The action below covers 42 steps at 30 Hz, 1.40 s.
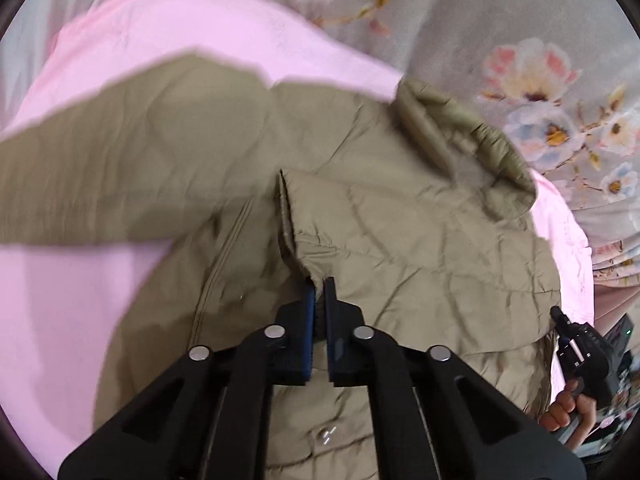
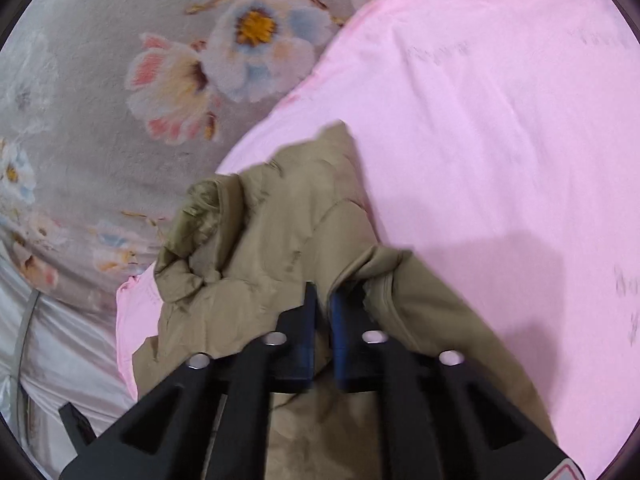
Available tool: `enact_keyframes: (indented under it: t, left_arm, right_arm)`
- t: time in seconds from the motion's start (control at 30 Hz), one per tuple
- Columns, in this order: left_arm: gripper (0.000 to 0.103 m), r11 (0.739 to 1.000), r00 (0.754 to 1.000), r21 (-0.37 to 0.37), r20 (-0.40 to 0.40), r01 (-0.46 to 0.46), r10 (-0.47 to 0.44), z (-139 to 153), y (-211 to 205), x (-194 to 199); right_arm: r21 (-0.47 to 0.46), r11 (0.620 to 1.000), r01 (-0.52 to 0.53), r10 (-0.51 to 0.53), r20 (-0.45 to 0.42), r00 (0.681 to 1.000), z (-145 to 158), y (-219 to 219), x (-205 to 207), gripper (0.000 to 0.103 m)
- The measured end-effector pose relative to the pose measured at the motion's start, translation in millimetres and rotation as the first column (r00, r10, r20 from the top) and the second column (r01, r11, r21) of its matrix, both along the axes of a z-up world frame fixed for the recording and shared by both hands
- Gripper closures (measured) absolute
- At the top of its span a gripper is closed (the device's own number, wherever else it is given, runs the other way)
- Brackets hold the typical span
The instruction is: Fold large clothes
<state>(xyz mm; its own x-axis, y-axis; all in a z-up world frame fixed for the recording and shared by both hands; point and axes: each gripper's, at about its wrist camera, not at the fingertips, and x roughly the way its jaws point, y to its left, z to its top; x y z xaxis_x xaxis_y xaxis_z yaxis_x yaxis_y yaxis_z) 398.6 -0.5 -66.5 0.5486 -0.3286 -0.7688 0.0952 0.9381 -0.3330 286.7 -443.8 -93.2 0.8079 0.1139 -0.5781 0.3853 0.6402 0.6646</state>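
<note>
My left gripper (image 1: 319, 286) pinches a jacket (image 1: 400, 220) fold; my right gripper (image 2: 323, 294) pinches its sleeve (image 2: 420, 300), so both layers lift together across the pink sheet (image 2: 480, 120) on the bed.

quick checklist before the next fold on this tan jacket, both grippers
1. Left gripper shut on the jacket edge: ok, fabric pinched between its pads.
2. Right gripper shut on jacket fabric: cannot tell, jaws nearly closed but the picture is blurred.
3. Jacket lies on the pink sheet: ok.
4. Collar flat: not ok, it stands bunched.
5. Sleeve laid in place: cannot tell, blurred.
6. Pink sheet beyond the jacket free of other items: ok.
</note>
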Motion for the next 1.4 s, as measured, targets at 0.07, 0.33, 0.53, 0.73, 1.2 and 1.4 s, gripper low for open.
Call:
enact_keyframes:
  t: [0.07, 0.33, 0.53, 0.73, 1.2, 1.4]
  left_arm:
    - [0.101, 0.999, 0.995, 0.035, 0.098, 0.012, -0.015, 20.3, -7.4, -2.4]
    - [0.101, 0.975, 0.987, 0.22, 0.151, 0.019, -0.053, -29.0, -28.4, 3.7]
    - [0.099, 0.985, 0.985, 0.172, 0.167, 0.005, -0.034, -46.1, -17.6, -1.9]
    - [0.099, 0.982, 0.986, 0.186, 0.161, 0.015, -0.046, -46.7, -14.2, -25.0]
    - [0.097, 0.98, 0.986, 0.197, 0.153, 0.036, -0.067, -43.9, 11.3, -97.1]
    - [0.058, 0.962, 0.963, 0.268, 0.27, -0.045, -0.03, 10.1, 23.3, -116.6]
  right_arm:
    - [-0.072, 0.997, 0.006, 0.001, 0.098, 0.995, 26.2, 4.8, -6.7, 0.098]
    - [-0.284, 0.958, -0.033, 0.019, -0.053, 0.998, 7.9, 15.4, 5.5, 0.099]
    - [-0.316, 0.945, -0.085, 0.029, -0.179, 0.983, -23.0, 22.9, 13.4, 0.099]
    - [-0.305, 0.949, -0.077, 0.021, -0.184, 0.983, -27.0, 28.1, -5.8, 0.1]
    - [-0.253, 0.963, -0.098, 0.042, -0.218, 0.975, -14.7, 62.2, -83.9, 0.092]
    - [-0.471, 0.877, -0.093, 0.002, -0.19, 0.982, 51.1, 89.4, -113.9, 0.065]
